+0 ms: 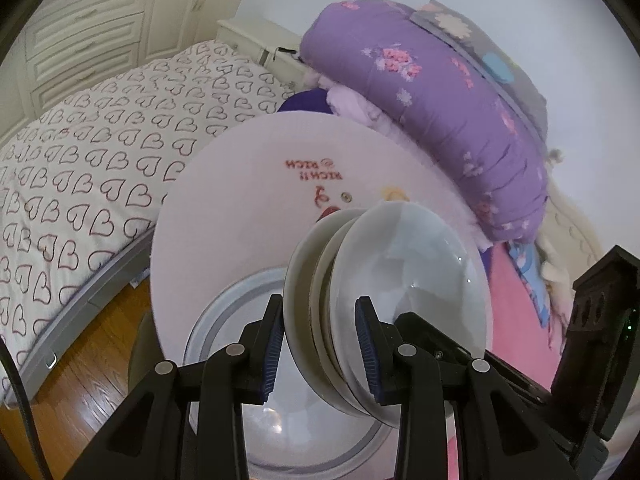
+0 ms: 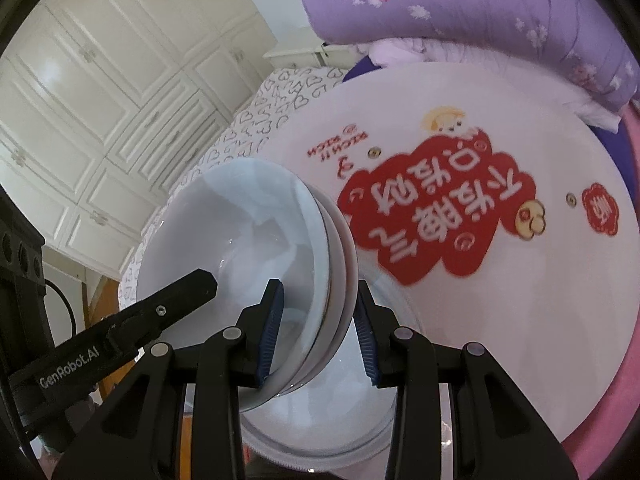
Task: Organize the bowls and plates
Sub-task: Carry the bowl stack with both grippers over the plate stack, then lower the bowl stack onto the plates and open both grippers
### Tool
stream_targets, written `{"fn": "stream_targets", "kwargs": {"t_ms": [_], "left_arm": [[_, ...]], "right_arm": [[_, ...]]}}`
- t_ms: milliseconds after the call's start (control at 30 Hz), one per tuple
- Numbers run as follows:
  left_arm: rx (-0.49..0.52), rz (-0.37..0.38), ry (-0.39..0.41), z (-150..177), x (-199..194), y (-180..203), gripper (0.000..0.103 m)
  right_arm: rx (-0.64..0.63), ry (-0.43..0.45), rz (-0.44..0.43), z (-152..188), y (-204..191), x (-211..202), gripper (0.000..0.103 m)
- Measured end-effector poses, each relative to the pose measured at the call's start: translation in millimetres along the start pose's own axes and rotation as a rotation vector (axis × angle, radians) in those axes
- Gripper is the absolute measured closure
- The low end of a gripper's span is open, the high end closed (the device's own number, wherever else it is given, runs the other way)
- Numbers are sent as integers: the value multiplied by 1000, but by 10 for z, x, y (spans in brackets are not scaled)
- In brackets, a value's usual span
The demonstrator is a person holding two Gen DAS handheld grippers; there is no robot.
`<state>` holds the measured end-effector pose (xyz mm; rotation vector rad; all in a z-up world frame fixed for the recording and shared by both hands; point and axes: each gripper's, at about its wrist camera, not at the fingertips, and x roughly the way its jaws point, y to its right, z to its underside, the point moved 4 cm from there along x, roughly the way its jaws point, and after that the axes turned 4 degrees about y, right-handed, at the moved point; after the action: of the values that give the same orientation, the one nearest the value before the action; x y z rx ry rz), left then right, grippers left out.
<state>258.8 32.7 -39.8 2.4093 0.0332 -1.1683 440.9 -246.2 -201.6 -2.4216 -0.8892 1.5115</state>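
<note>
- Both grippers clamp one stack of bowls (image 1: 384,304): left gripper (image 1: 320,348) on its near rim, right gripper (image 2: 320,332) on the opposite rim.
- Just beyond and below lies a plate (image 2: 340,420) on the round table (image 2: 520,300).
- Farther off, the bed (image 1: 100,152).

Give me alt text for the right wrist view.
The right hand-held gripper clamps the rim of a stack of white bowls above a round white table with a red sticker. Behind are a white wardrobe and purple quilt.
</note>
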Motion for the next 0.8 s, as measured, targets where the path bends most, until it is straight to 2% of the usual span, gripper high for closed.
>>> {"fn": "stream_targets", "kwargs": {"t_ms": [367,800], "left_arm": [[-7,-19,-12,387,-118,-97,73],[-3,-18,-40,312,168,-48,72]], "right_arm": [[-6,-19,9,380,5,61,67],[-17,-25,37,463,52,148,65]]}}
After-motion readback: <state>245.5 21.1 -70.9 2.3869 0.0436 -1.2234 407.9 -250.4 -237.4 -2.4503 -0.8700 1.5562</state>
